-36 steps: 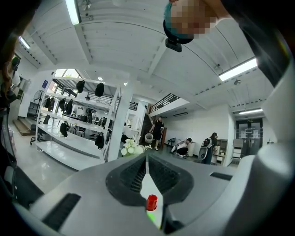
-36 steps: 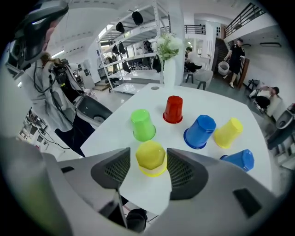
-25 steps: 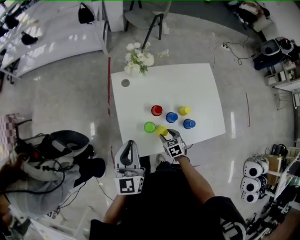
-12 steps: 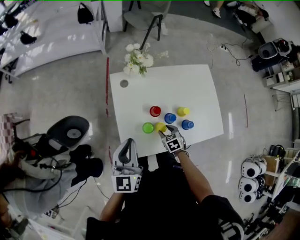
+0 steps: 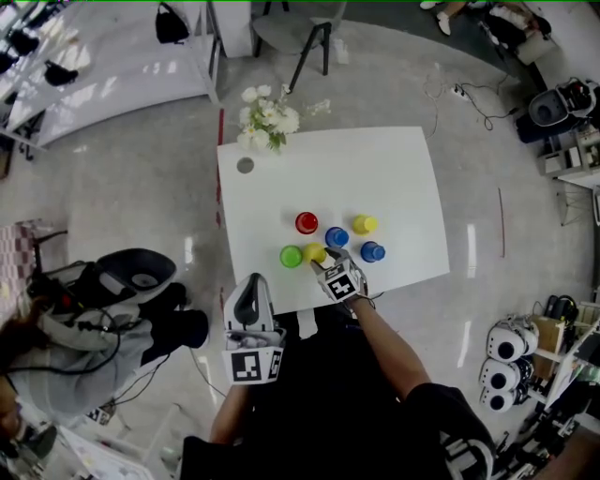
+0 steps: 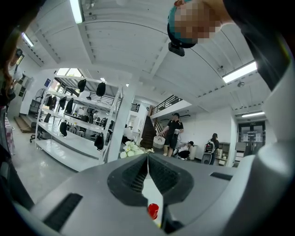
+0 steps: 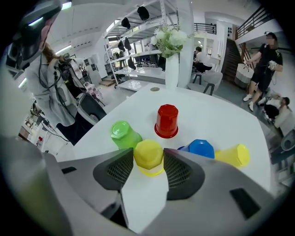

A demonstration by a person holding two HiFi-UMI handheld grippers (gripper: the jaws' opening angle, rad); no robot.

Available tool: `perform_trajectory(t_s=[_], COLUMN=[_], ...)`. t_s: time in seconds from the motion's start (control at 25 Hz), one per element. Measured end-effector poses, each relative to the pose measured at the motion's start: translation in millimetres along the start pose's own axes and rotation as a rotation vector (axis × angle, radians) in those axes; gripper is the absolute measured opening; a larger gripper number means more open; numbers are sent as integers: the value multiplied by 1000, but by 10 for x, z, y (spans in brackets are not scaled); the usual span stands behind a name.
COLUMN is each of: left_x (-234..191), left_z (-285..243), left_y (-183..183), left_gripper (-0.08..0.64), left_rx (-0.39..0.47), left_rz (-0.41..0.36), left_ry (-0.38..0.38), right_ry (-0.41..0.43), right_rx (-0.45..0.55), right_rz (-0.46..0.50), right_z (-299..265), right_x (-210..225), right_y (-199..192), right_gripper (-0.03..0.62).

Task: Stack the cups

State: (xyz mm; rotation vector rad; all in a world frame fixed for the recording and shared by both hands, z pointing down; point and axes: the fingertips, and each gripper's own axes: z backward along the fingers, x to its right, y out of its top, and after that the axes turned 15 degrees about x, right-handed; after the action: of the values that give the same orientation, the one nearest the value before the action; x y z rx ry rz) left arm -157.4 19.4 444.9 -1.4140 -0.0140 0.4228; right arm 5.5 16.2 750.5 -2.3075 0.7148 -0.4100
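Observation:
Six upturned cups stand on the white table (image 5: 394, 169): red (image 5: 307, 222), two blue (image 5: 337, 236) (image 5: 373, 251), green (image 5: 291, 255) and two yellow (image 5: 364, 224) (image 5: 315, 252). My right gripper (image 5: 327, 266) points steeply down at the near yellow cup (image 7: 148, 156). In the right gripper view its jaws stand open on either side of that cup's top, and the cup rests on the table. The green cup (image 7: 123, 134), the red cup (image 7: 166, 120) and a blue cup (image 7: 201, 149) lie just beyond. My left gripper (image 5: 253, 283) hangs level off the table's near edge, shut and empty (image 6: 147, 159).
A vase of white flowers (image 5: 267, 117) and a small grey disc (image 5: 245, 165) sit at the table's far left corner. A chair (image 5: 300, 28) stands beyond. A person with gear (image 5: 84, 319) is on the floor at left. Shelves and equipment line the room.
My right gripper has come forward and down, so its jaws now flank the near yellow cup. The left gripper has drifted slightly and stays off the table.

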Motion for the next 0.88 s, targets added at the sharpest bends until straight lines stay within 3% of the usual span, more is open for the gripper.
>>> perform_trajectory(t_s=[0.32, 0.48, 0.72, 0.88], left_x=[204, 275, 334, 375], left_z=[-98, -90, -201, -281], left_y=[32, 40, 80, 102], left_gripper=[23, 22, 23, 23], left_rx=[15, 13, 32, 54], left_rz=[-10, -22, -41, -43], left_ry=[18, 5, -5, -17], right_ry=[56, 57, -23, -73], right_rx=[-3, 59, 196, 175], right_rz=[41, 28, -46, -67], right_z=[70, 207, 479, 407], right_x=[-20, -32, 418, 767], right_y=[19, 152, 610, 616], right_gripper=[243, 273, 273, 273])
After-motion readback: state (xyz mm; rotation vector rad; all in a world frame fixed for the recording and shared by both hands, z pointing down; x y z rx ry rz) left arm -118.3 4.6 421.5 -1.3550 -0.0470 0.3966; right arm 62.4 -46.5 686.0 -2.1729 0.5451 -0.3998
